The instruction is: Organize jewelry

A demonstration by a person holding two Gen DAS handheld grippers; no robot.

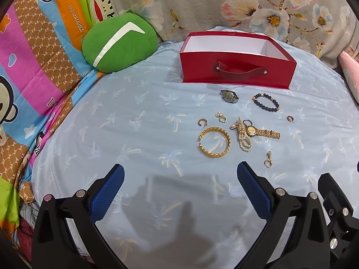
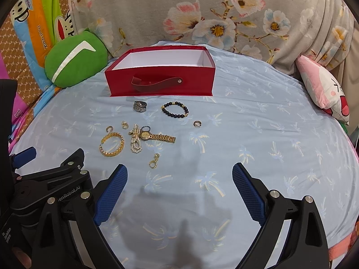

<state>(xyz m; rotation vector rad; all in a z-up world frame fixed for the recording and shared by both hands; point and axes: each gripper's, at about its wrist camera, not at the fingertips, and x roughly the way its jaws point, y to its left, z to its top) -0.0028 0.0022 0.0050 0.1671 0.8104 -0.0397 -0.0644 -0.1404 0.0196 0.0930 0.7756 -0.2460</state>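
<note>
While the small rings stay hard to identify, the red box [image 1: 237,72] sits empty on the bed [image 1: 134,116]; jewelry [image 1: 237,130] lies just before it. Left gripper [image 1: 179,179] and right gripper [image 2: 179,179] hover with jaws wide.

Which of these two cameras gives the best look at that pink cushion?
The right wrist view: the pink cushion shows nearly whole there, printed face included, at the bed's right edge. The left wrist view catches only a pink sliver at its right border.
</note>
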